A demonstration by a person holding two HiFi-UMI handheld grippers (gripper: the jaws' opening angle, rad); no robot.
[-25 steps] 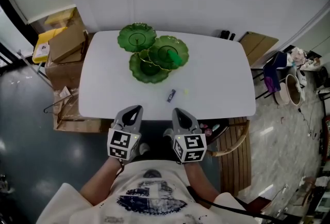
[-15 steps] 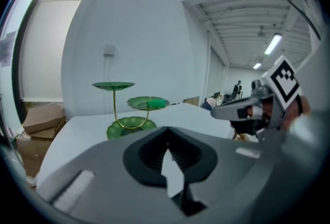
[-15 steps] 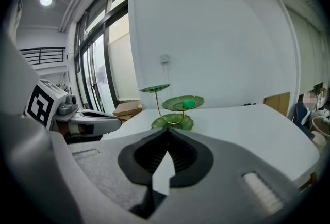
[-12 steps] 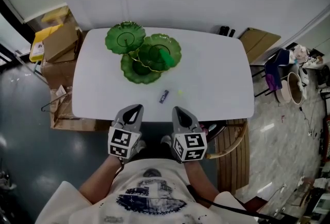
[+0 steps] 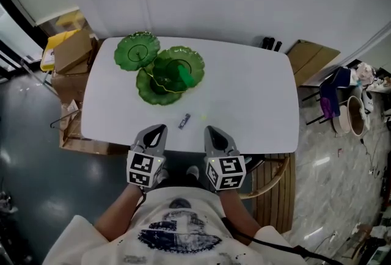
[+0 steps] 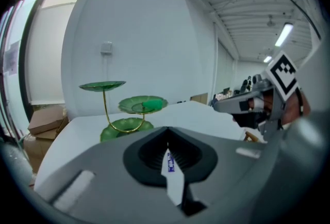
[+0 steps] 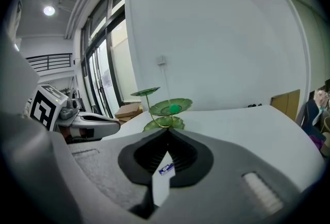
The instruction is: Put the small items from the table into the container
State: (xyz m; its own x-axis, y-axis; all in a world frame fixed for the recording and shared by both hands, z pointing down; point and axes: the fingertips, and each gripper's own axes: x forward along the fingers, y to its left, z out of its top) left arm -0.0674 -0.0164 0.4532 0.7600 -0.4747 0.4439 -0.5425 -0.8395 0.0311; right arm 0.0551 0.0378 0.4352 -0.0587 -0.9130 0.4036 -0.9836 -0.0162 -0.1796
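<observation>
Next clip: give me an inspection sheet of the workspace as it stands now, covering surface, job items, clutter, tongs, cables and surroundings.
Surface: white table, mostly bare.
Job's things: green tiered stand at far left, a green piece on one dish; blue-white item and a faint pale speck near the front edge.
Clutter: nothing seen on the table.
Grippers: left tongs and right tongs shut, empty, at the near edge.
Cables: black cable by the person's right side.
Surroundings: boxes left; wooden chair near right.
</observation>
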